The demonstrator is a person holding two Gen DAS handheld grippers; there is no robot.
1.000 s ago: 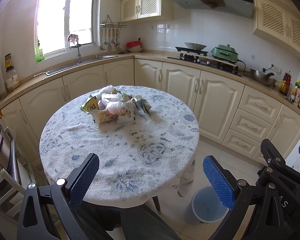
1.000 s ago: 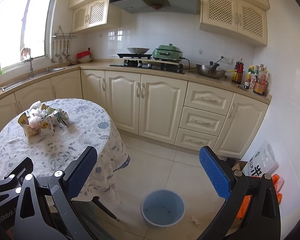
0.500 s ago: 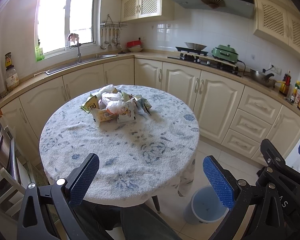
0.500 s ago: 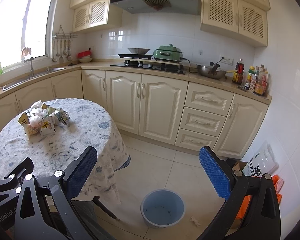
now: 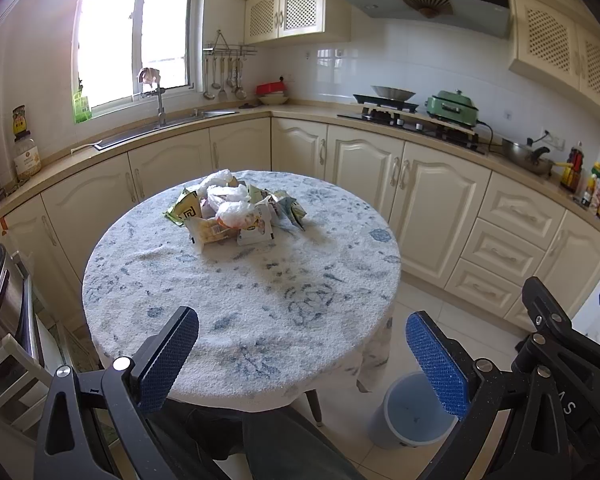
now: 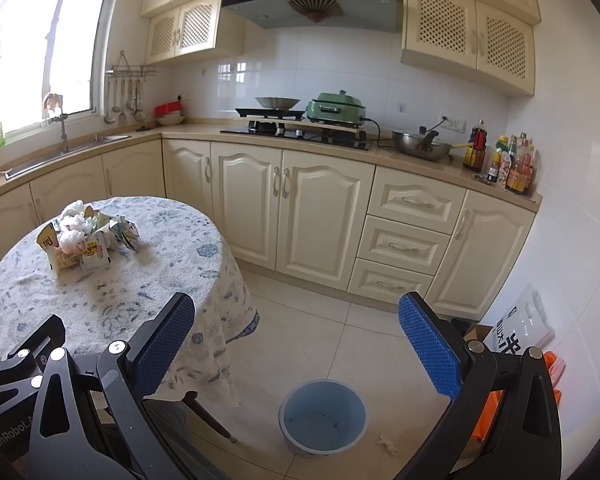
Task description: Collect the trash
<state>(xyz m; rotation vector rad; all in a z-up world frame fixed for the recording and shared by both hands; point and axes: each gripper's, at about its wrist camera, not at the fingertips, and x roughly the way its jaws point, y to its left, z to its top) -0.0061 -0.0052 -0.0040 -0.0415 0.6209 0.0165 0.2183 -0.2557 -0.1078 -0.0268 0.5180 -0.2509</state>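
A heap of trash [image 5: 234,210], crumpled white bags and snack wrappers, lies on the far half of a round table [image 5: 244,292] with a blue-patterned cloth. The same heap [image 6: 86,238] shows at the left in the right wrist view. A pale blue waste bin [image 6: 323,416] stands on the tiled floor right of the table, also seen as a bin [image 5: 414,412] in the left wrist view. My left gripper [image 5: 300,360] hangs open over the table's near edge, far from the heap. My right gripper [image 6: 296,352] is open above the floor, near the bin. Both hold nothing.
Cream kitchen cabinets [image 6: 320,216] run along the back and left walls, with a sink [image 5: 168,128], a stove [image 6: 300,130] and bottles [image 6: 508,164] on the counter. A small white scrap [image 6: 388,442] lies on the floor by the bin. A printed bag [image 6: 520,328] leans at the right wall.
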